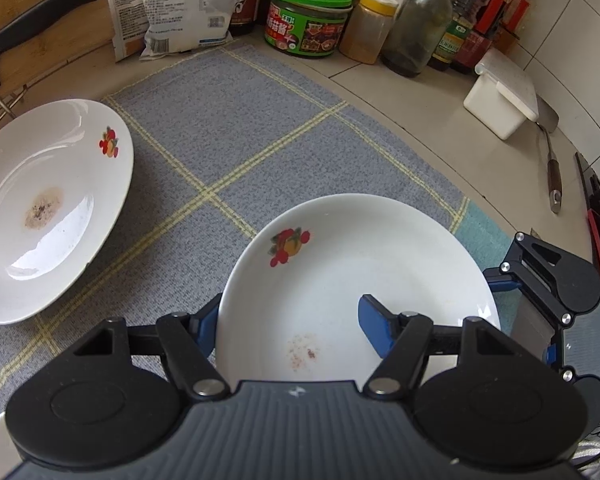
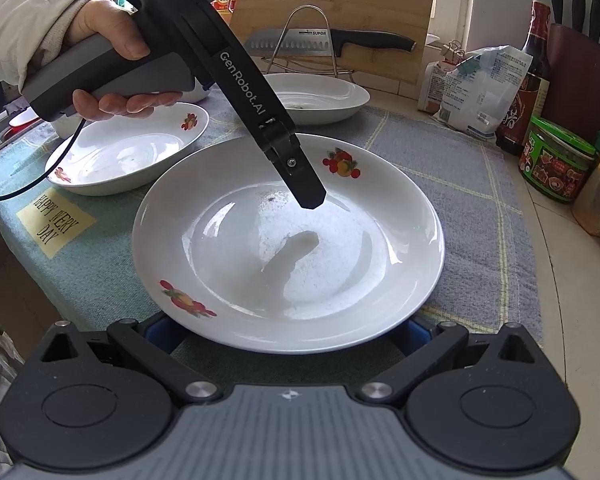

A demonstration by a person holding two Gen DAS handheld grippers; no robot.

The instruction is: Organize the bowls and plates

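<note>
Straddling the far rim of the plate (image 1: 360, 260), the left gripper (image 1: 290, 304) stands at its narrowest. One blue pad is tucked outside and under the rim and the other reaches over the well. That reads as a pinch on the rim, probably meant to steady or tip the plate so it can be carried to a stack. From the right wrist view the inner finger's tip seems to float just above the glaze, with its reflection below it, so the bite looks shallow.

The right gripper (image 2: 286, 330) has its jaws spread wide. Both pads are half hidden below the plate's near rim, with nothing pressed between them, and it is likely waiting to support that side.

The plate lies mid-cloth (image 1: 220, 140), right way up, and I cannot tell whether it has left the fabric. A second plate (image 2: 128, 152) sits just beside it toward the person's hand (image 2: 112, 40). A stained plate (image 2: 320, 96) rests farther back, in front of the rack (image 2: 308, 40).

Open room lies on the bare cloth between the plates. Jars (image 1: 308, 20) and bottles crowd the wall side, and the counter edge runs close on the other side, so any lift should stay low and central. With so shallow a pinch, the rim may slip.
</note>
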